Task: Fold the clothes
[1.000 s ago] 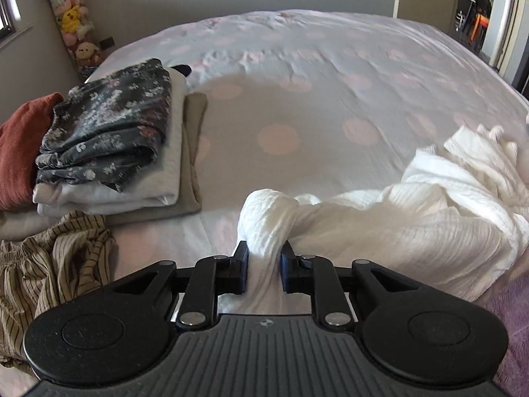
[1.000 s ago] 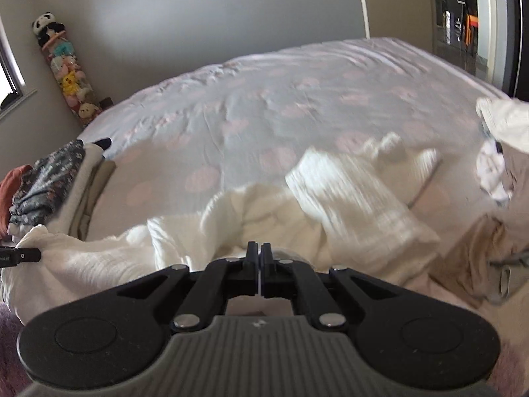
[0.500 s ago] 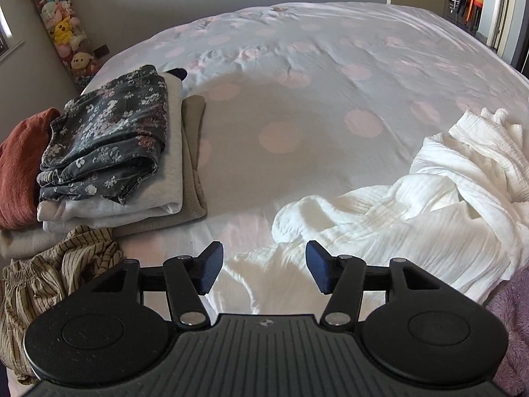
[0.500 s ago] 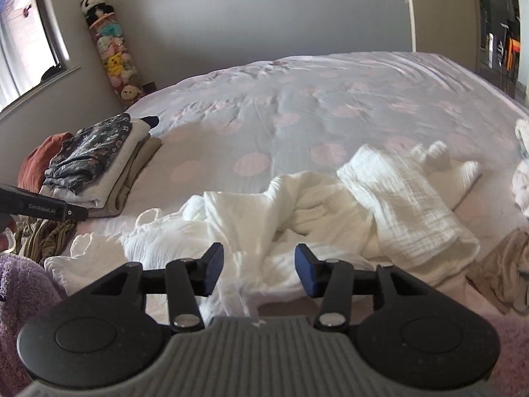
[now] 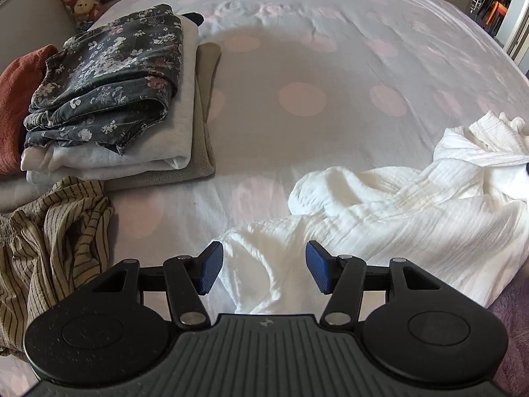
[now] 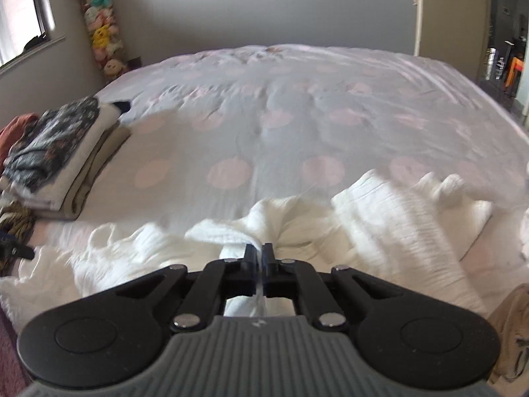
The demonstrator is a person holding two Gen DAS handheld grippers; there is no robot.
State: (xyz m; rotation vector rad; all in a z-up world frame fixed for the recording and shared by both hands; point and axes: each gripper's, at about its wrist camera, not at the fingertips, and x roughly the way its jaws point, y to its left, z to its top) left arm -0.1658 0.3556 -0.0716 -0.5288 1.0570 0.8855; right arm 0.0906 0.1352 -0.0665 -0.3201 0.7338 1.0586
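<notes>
Bedspread [image 5: 297, 66], pale with pink dots, carries everything shown here. White crinkled garment [image 5: 396, 218] lies rumpled across the near edge of the bed, spreading from in front of my left gripper [image 5: 263, 271] toward the right. My left gripper hangs over the garment's near hem with its blue-padded fingers [image 5: 209, 269] spread wide apart, and nothing is held between them. In the right wrist view the same garment [image 6: 380, 218] runs across the foreground, and my right gripper [image 6: 259, 261] has its fingers drawn together on a bunched fold of that white cloth, which puckers into ridges around the fingertips. Far left of the bed: a stack of folded clothes [image 5: 132, 125], with a dark floral piece [image 5: 105, 86] on top, a light grey layer under it and an olive-beige layer at the bottom. A rust-red cloth [image 5: 13, 106] lies just beside the stack on its left. A striped tan garment [image 5: 53, 244], unfolded and crumpled, lies in front of the stack, near my left gripper. A beige garment [image 6: 509, 330] lies at the right edge of the right wrist view. Plush toys [image 6: 102, 36] stand stacked in the far left corner of the room.
</notes>
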